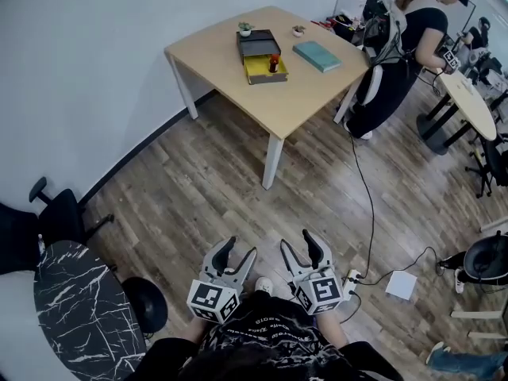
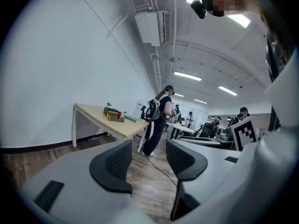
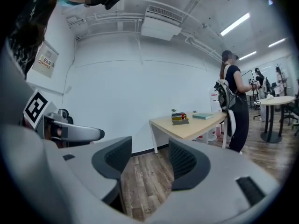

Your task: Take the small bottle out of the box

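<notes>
Two hand-held grey tongs sit at the bottom centre of the head view, the left tongs point(image 1: 240, 248) and the right tongs point(image 1: 298, 241) side by side, each with a marker cube. Both point up the frame over the brown wood-plank floor point(image 1: 222, 189). Each gripper view shows its own pair of black ribbed pads spread apart with only floor between them, so both tongs are open and empty.

The light wooden desk point(image 1: 238, 90) with white legs stands in the upper centre of the head view, well apart from the tongs. On it lies the open box, a yellow tray with a dark grey lid part behind it point(image 1: 259, 44). The small red bottle point(image 1: 274, 63) stands upright inside the yellow tray, toward its right side. A flat teal book point(image 1: 317, 55) lies just right of the box, and two tiny potted plants point(image 1: 245, 28) sit near the desk's far edge.

A person in dark clothes point(image 1: 397, 54) stands at the desk's right end, in the upper right. A round black marbled tabletop point(image 1: 79, 316) fills the lower left corner.
</notes>
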Motion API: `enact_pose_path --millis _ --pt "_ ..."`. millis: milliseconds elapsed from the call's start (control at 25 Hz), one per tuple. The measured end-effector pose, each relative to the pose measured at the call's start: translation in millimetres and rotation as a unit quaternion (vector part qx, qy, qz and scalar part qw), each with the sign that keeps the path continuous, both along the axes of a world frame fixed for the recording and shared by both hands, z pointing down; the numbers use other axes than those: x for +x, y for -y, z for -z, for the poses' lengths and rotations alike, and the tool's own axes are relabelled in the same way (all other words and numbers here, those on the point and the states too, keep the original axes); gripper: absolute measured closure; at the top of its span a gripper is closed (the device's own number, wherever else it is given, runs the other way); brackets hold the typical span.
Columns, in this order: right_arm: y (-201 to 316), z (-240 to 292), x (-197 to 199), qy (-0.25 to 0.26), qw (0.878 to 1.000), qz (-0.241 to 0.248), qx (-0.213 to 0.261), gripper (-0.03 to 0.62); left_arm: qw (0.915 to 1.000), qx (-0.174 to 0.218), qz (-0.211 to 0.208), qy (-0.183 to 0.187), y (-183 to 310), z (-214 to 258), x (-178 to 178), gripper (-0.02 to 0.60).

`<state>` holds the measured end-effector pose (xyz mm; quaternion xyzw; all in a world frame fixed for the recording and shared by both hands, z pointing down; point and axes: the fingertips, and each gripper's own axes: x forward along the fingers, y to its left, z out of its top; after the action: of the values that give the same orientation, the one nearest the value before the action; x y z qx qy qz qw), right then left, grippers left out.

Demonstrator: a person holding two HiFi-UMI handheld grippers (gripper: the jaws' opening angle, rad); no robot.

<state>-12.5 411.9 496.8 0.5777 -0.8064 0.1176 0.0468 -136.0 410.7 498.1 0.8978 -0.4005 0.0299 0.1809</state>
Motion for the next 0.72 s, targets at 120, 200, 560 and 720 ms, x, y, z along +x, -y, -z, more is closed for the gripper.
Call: enact_pose_path --millis 120,200,560,720 --pt "-1 1 5 -0.002 1.0 0.005 0.002 0.336 1.0 -0.002 0.005 0.005 -1 -2 7 0.348" --pt "-2 1 9 -0.006 1.0 0.009 0.006 0.336 0.9999 -0.003 0.012 0.004 -1 -4 10 0.348" --pt "0 -14 28 -0.006 1.0 0.009 -0.005 0.336 0.9991 -0.03 0.028 -0.011 0 -22 22 0.348" --pt "15 -21 30 -0.007 1.0 0.007 -0.008 0.336 0.9993 -0.028 0.025 -0.007 19 -29 28 0.348"
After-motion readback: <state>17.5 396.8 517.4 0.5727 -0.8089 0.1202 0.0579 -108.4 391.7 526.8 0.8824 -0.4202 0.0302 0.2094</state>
